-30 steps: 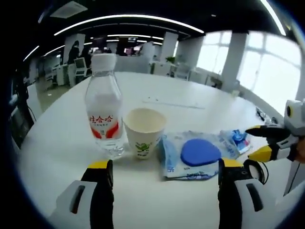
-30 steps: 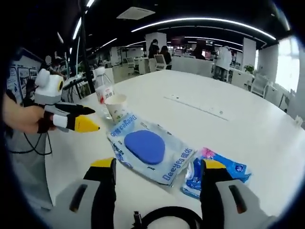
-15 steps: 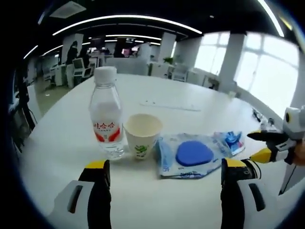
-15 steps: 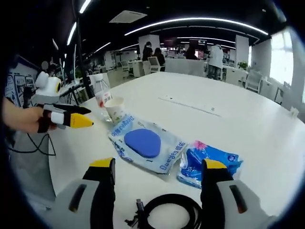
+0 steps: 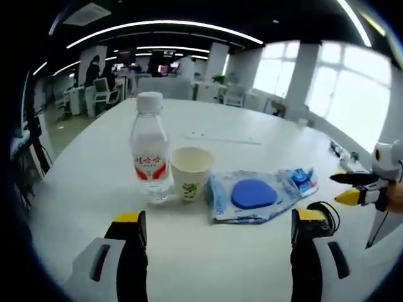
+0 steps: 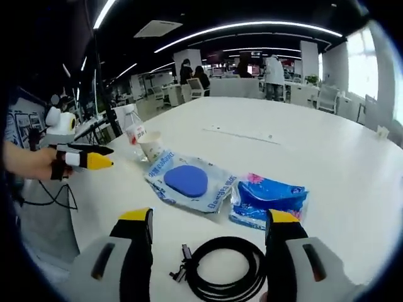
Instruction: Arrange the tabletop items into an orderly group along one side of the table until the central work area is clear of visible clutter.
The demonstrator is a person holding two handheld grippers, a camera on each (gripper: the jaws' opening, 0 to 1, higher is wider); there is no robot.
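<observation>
A clear water bottle (image 5: 150, 150) with a white cap and red label stands upright beside a paper cup (image 5: 191, 173). Right of the cup lies a clear packet with a blue pad (image 5: 250, 194), then a blue wipes pack (image 5: 299, 179). My left gripper (image 5: 214, 221) hangs open in front of them, empty. In the right gripper view the same row runs bottle (image 6: 133, 132), cup (image 6: 153, 146), pad packet (image 6: 188, 182), wipes pack (image 6: 267, 197), with a coiled black cable (image 6: 220, 275) nearest. My right gripper (image 6: 211, 220) stands open above the cable, holding nothing.
The round white table (image 5: 252, 151) stretches far back with much free room. The other gripper (image 6: 79, 157) and a hand show at the left of the right gripper view. Office desks, chairs and people stand beyond the table.
Both cameras have pulled back from the items, which now look smaller and farther. The coiled cable has come fully into the right gripper view. Nothing on the table moved.
</observation>
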